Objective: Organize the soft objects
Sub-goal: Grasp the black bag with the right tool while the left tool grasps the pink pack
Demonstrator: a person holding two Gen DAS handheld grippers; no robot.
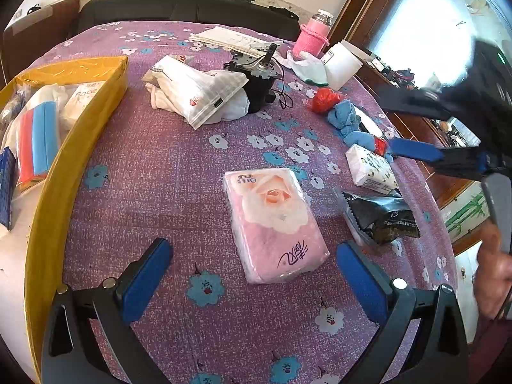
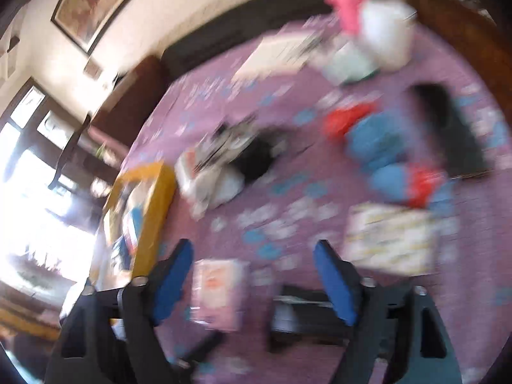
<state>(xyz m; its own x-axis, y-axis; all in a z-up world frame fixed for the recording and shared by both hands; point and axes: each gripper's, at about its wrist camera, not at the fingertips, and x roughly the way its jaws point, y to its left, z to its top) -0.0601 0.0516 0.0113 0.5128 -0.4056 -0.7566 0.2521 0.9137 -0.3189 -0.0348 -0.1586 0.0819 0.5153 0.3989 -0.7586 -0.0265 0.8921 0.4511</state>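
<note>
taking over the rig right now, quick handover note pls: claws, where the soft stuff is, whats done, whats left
Left claw: open, empty, hovering just short of the pink tissue pack.
Right claw: open, empty; its view is blurred. From the left view it reaches toward the blue cloth and the white tissue pack.
Done: the yellow box already holds a striped sponge pack and white packs.
Left on the purple tablecloth: pink tissue pack, white tissue pack, blue cloth, red bundle, black foil packet, bagged white cloth.
</note>
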